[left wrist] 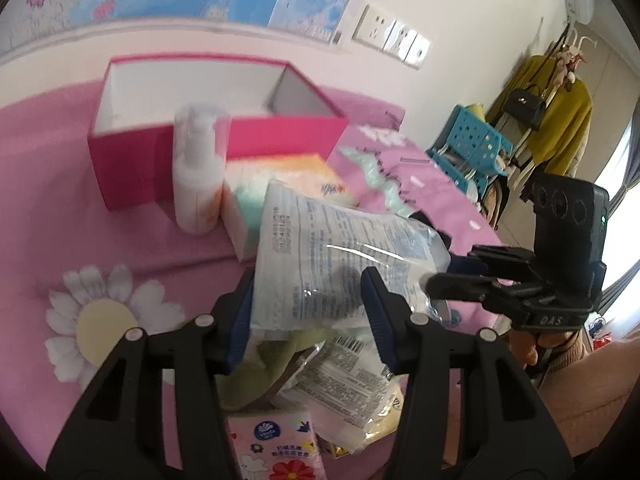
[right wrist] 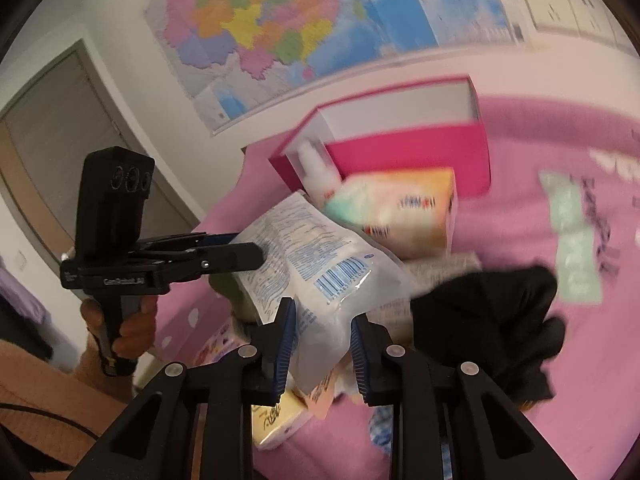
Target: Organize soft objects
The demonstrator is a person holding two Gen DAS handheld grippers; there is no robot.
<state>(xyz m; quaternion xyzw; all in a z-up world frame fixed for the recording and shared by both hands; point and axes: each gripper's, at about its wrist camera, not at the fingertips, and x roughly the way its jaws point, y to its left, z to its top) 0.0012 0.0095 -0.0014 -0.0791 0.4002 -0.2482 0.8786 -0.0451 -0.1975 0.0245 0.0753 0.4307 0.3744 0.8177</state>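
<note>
left gripper (left wrist: pixel 308 312): fingers clamped, tilted down | right gripper (right wrist: pixel 320 344): fingers clamped, tilted down

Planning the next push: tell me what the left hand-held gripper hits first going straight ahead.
The clear printed pack already between its fingers; beyond that, probably the tissue box, though depth is unclear.
</note>
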